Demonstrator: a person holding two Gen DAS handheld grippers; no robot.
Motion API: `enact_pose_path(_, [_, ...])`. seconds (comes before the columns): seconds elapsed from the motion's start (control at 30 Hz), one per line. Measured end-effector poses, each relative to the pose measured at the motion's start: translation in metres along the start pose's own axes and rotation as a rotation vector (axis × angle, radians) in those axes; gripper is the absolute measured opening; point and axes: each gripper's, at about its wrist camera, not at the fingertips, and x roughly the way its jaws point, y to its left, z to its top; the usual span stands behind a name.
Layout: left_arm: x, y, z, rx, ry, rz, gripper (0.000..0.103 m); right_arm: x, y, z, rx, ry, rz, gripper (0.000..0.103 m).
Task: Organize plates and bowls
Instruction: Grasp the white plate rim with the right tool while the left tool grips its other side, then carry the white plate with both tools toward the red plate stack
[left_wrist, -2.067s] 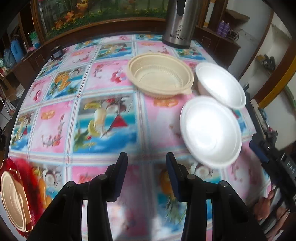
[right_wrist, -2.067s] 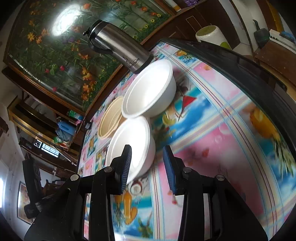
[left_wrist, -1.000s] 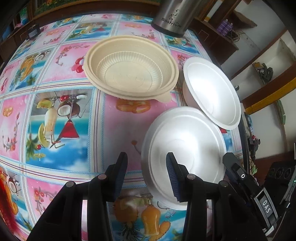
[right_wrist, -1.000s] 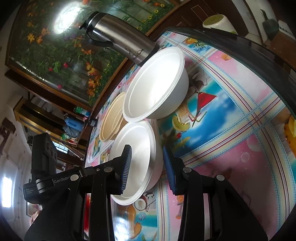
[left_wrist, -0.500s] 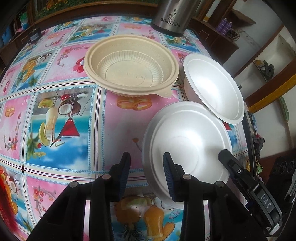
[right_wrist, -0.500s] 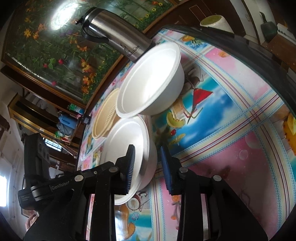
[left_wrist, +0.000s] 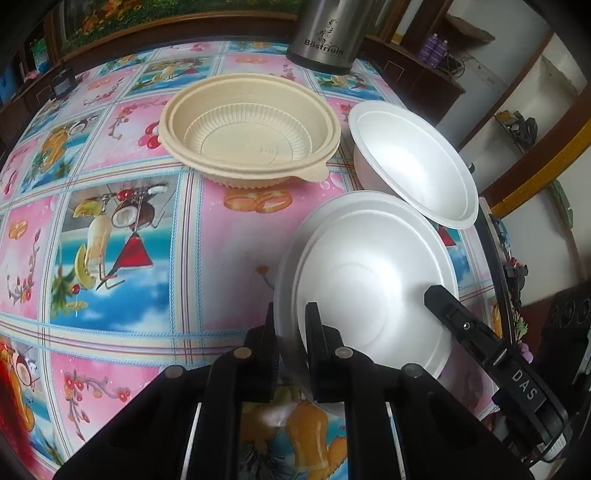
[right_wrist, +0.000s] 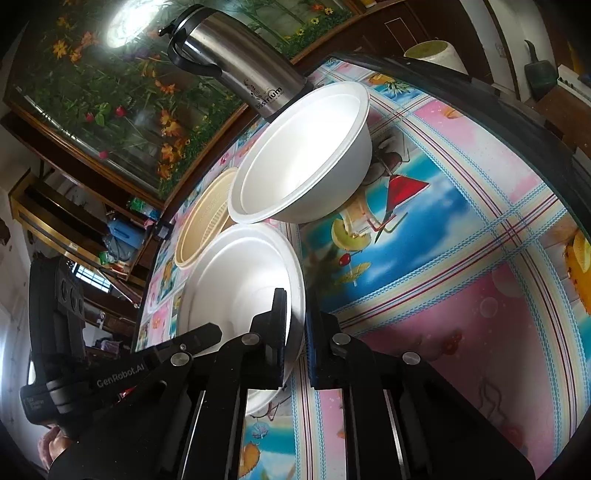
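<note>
A white foam bowl (left_wrist: 369, 273) sits near the table's right edge; it also shows in the right wrist view (right_wrist: 240, 280). My left gripper (left_wrist: 291, 325) is shut on its left rim. My right gripper (right_wrist: 297, 321) is shut on its opposite rim, and shows in the left wrist view (left_wrist: 443, 306). A second white foam bowl (left_wrist: 413, 162) stands just behind it (right_wrist: 306, 155). A beige ribbed plastic bowl (left_wrist: 251, 129) sits further left (right_wrist: 207, 218).
A steel thermos (left_wrist: 325, 33) stands at the table's far edge (right_wrist: 240, 70). The table has a colourful fruit-print cloth (left_wrist: 129, 229). Its right edge (left_wrist: 495, 266) is close to the bowls. A red plate (left_wrist: 11, 387) shows at the near left.
Both grippers moved in onto the near white bowl and closed on its rim from opposite sides. The other bowls have not moved.
</note>
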Motion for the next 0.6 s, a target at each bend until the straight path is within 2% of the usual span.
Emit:
enact_pose_path(0.17, [-0.005, 0.012, -0.010, -0.015, 0.015, -0.006, 0.011, 0.001, -0.001, -0.010, 0.029, 0.017, 0.052, 0.007])
enact_pose_path(0.4, [-0.018, 0.041, -0.031, -0.048, 0.019, -0.005, 0.012, -0.001, 0.025, -0.031, -0.025, 0.021, 0.041, 0.008])
enact_pose_path(0.6, [-0.032, 0.065, -0.055, -0.078, 0.011, -0.003, 0.012, 0.005, 0.047, -0.047, -0.070, 0.059, 0.027, 0.008])
